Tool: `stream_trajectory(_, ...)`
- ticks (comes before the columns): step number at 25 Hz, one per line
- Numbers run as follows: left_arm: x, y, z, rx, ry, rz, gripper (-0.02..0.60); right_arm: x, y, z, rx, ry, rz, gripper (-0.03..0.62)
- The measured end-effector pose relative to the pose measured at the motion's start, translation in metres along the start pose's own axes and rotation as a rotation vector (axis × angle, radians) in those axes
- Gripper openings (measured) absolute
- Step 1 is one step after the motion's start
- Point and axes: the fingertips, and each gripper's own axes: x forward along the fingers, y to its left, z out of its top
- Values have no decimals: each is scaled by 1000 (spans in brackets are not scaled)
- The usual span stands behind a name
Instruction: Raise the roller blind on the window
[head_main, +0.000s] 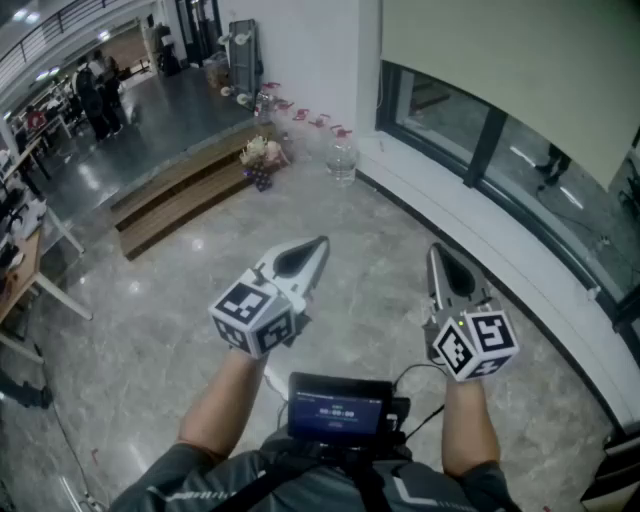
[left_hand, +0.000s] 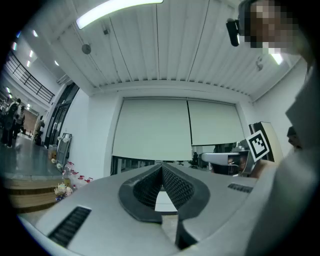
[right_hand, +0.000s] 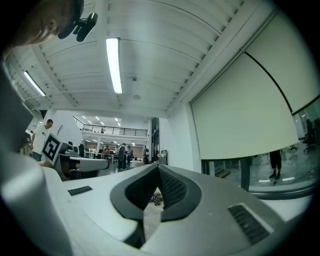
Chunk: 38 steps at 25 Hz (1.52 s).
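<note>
**Entry 1: pale cream fabric roller blind (left_hand: 150, 127).** I count two panels side by side at the centre of the left gripper view. The left panel hangs slightly lower than the second panel (left_hand: 212, 122). In the head view the blind fills the upper right corner. It covers most of the dark-framed window (head_main: 470, 140), and only a strip of glass shows below the hem.

- Handling, as I judge it: the cloth is light, soft and limp. It would crease or slide if I pinched it in the middle.
- The hem looks straight, so probably stiffened, and is the firmer place to take hold.
- A side cord or chain would be the better hold, but I cannot make one out in any view.
- I expect the mechanism to resist more than the fabric's weight does.

**Entry 2: grippers, two.**

- The white left gripper (head_main: 321, 241) sits at lower centre of the head view. Its fingers are closed together with nothing between them.
- The white right gripper (head_main: 435, 248) sits just right of it, with its fingers likewise pressed shut and empty.
- Both are well short of the blind and point towards the floor ahead.
- I count two black-and-white marker cubes (head_main: 255, 315), one on each gripper.

**Entry 3: other items.**

- One small dark screen (head_main: 340, 408) sits at bottom centre of the head view.
- One clear water bottle (head_main: 342, 160) stands on the floor by the window, at upper centre.
</note>
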Motion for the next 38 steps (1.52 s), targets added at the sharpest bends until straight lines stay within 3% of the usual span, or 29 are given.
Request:
stream_trajectory(12, -6, -1, 5, -35, -10, -13, -5, 5, 7, 9, -5, -27, -9, 6)
stream_trajectory(27, -21, 44, -7, -73, -12, -47, -5, 34, 31, 4, 10, -24, -33, 6)
stream_trajectory(38, 37, 83, -19, -69, 13, -14, -5, 96, -10, -6, 29, -35, 14, 6)
